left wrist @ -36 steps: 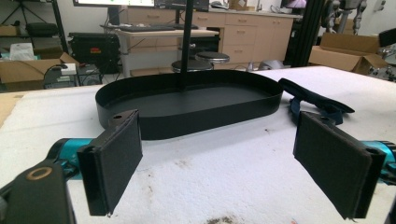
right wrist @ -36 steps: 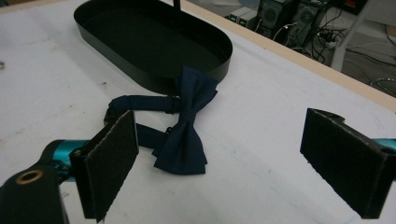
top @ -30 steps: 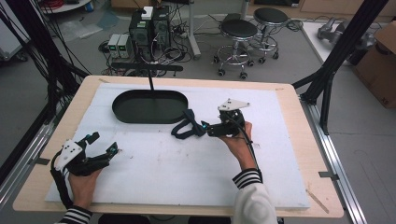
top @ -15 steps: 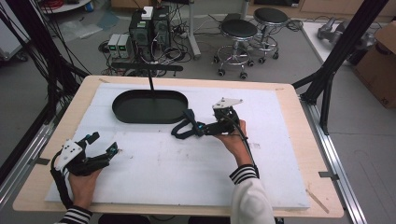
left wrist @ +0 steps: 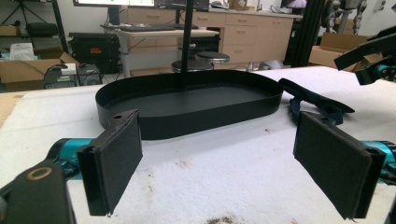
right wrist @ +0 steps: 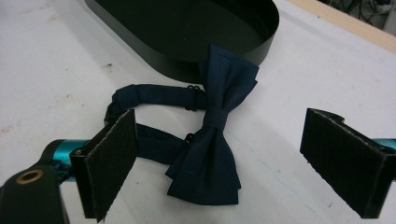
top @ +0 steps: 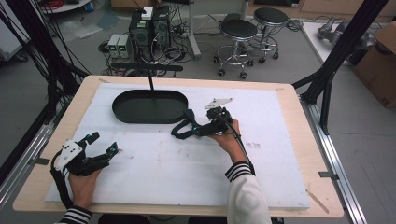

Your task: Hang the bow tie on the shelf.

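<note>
The navy bow tie (right wrist: 212,135) lies flat on the table (top: 280,154), just beside the black oval tray (top: 148,106). It is framed between the wide-apart jaws of the right gripper (right wrist: 233,163), its long axis running away from the gripper. The left gripper (top: 100,147), also spread and empty, rests well apart.

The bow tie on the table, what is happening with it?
A person holds a gripper in each hand. The right gripper hovers open over the navy bow tie, which lies on the white table cover beside the black oval tray. The left gripper, open too, rests apart, near the table's front left.
</note>
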Demonstrator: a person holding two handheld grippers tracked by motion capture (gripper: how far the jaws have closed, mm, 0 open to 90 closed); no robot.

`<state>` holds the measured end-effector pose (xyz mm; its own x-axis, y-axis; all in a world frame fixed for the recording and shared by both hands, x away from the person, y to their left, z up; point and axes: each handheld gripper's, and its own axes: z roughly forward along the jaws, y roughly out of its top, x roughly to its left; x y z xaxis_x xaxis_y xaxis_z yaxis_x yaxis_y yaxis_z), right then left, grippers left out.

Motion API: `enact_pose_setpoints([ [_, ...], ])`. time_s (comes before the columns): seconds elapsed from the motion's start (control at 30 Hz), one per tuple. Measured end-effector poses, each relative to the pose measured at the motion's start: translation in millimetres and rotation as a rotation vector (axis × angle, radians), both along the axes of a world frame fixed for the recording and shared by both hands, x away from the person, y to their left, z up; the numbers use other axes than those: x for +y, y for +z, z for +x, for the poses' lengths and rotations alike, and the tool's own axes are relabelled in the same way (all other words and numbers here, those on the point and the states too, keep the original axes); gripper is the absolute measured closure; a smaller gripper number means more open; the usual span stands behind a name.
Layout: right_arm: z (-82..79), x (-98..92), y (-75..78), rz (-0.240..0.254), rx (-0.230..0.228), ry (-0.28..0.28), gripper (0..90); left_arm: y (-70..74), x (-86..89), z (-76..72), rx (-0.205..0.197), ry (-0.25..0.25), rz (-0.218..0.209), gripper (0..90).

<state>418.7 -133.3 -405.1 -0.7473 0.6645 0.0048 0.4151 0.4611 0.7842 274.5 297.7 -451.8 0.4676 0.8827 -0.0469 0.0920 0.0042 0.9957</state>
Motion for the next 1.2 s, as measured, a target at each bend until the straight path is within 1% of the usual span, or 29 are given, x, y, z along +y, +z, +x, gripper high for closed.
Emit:
enact_pose_setpoints([
  [0.03, 0.0, 0.0, 0.0, 0.000, 0.000, 0.000, 10.6, 0.0, 0.0, 0.0, 0.000, 0.000, 0.000, 15.9],
  [0.07, 0.7, -0.2, -1.0, -0.010, 0.006, 0.002, 10.6, 0.0, 0.0, 0.0, 0.000, 0.000, 0.000, 15.9],
  [0.1, 1.9, 0.4, -4.0, -0.023, 0.026, 0.006, 10.6, 0.0, 0.0, 0.0, 0.000, 0.000, 0.000, 15.8],
  [0.17, 2.4, 2.4, -7.3, -0.037, 0.044, 0.020, 10.6, 0.0, 0.0, 0.0, 0.001, 0.001, -0.001, 15.8],
  [0.2, 2.8, 3.7, -9.0, -0.049, 0.047, 0.028, 10.7, 0.0, 0.0, 0.0, 0.000, 0.000, -0.001, 15.9],
  [0.23, 2.8, 3.7, -9.0, -0.049, 0.047, 0.028, 10.7, 0.0, 0.0, 0.0, 0.000, 0.000, -0.001, 15.9],
  [0.27, 2.8, 6.3, -10.9, -0.067, 0.056, 0.043, 15.3, 0.0, 0.0, 0.0, 0.000, 0.000, 0.000, 15.9],
  [0.37, 2.6, 9.6, -12.4, -0.080, 0.056, 0.047, 16.7, 0.0, 0.0, 0.0, 0.001, 0.001, -0.002, 15.9],
  [0.47, 3.3, 10.2, -14.5, -0.088, 0.069, 0.049, 18.9, 0.0, 0.0, 0.0, 0.000, 0.000, 0.000, 15.9],
  [0.5, 3.9, 10.1, -15.7, -0.104, 0.071, 0.054, 20.1, 0.0, 0.0, 0.0, 0.000, 0.000, 0.000, 15.8],
  [0.53, 3.8, 11.1, -18.1, -0.124, 0.084, 0.059, 20.8, 0.0, 0.0, 0.0, 0.000, 0.000, -0.001, 15.9],
  [0.57, 3.6, 11.5, -18.8, -0.132, 0.092, 0.058, 21.6, 0.0, 0.0, 0.0, 0.001, 0.001, -0.002, 15.8],
  [0.67, 3.9, 13.2, -20.5, -0.144, 0.097, 0.067, 25.6, 0.0, 0.0, 0.0, 0.001, 0.001, -0.002, 15.9],
  [0.73, 3.8, 14.3, -21.7, -0.164, 0.098, 0.082, 28.5, -0.1, 0.0, 0.0, 0.001, 0.001, -0.003, 15.9],
  [0.8, 3.6, 15.0, -22.7, -0.171, 0.102, 0.083, 29.0, 0.0, 0.1, 0.0, 0.001, 0.001, -0.002, 15.9],
  [0.87, 3.8, 16.5, -25.8, -0.181, 0.125, 0.088, 32.0, 0.0, 0.0, 0.0, 0.001, 0.001, -0.002, 15.8],
  [0.93, 3.8, 17.3, -27.1, -0.198, 0.122, 0.093, 32.2, 0.0, 0.0, -0.1, 0.001, 0.000, -0.002, 15.9],
  [1.07, 4.3, 17.6, -28.3, -0.206, 0.129, 0.087, 33.2, 0.0, 0.1, -0.1, 0.001, 0.000, -0.002, 15.9],
  [1.13, 4.9, 17.4, -28.5, -0.205, 0.121, 0.085, 33.4, 0.0, 0.1, -0.1, 0.001, 0.000, -0.002, 15.9],
  [1.17, 4.4, 17.8, -28.3, -0.208, 0.120, 0.079, 34.1, -0.1, 0.1, 0.0, 0.001, 0.001, -0.003, 15.8],
  [1.2, 4.6, 17.9, -28.0, -0.215, 0.110, 0.082, 37.3, -0.1, 0.1, 0.0, 0.001, 0.001, -0.003, 15.8],
])
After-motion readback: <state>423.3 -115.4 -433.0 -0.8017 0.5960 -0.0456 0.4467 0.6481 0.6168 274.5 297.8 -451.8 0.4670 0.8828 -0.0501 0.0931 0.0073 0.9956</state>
